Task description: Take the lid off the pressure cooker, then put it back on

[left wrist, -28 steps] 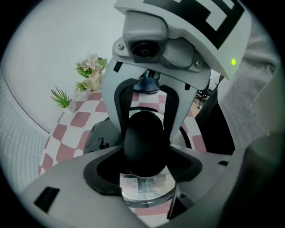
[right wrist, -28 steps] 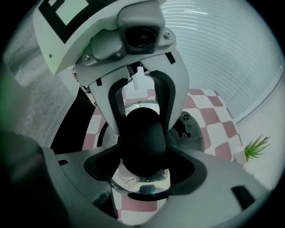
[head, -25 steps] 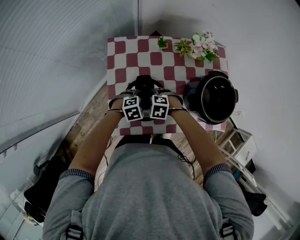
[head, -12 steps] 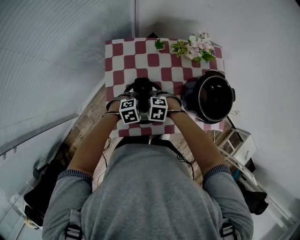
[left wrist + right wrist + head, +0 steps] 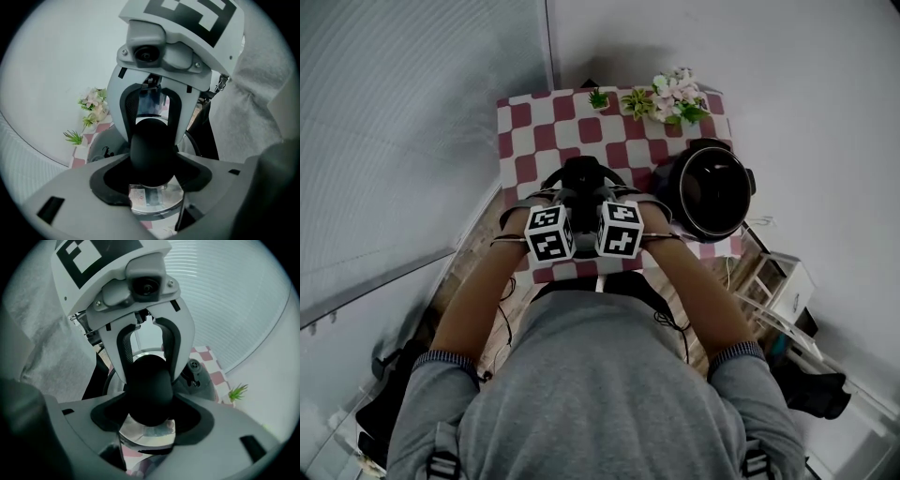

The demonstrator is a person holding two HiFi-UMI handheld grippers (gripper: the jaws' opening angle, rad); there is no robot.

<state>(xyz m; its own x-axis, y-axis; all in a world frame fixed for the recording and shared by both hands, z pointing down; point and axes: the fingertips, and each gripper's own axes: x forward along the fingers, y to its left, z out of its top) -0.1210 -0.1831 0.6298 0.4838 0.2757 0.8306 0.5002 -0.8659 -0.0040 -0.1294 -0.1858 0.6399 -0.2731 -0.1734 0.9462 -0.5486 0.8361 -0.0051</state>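
Observation:
The pressure cooker's lid hangs over the near middle of the checkered table. Its black knob is clamped from opposite sides by both grippers. My left gripper is shut on the knob, with the lid's shiny metal below it. My right gripper faces it and is shut on the same knob, having closed in a little on it. The marker cubes sit side by side in the head view. The open cooker pot stands on the table's right, apart from the lid.
Small potted plants and a flower bunch line the table's far edge. A white wall is behind the table, and a ribbed panel at its left. A white rack stands on the floor at the right.
Both grippers have risen together with the lid, so the marker cubes look larger and nearer in the head view. The pot has not moved on the table.

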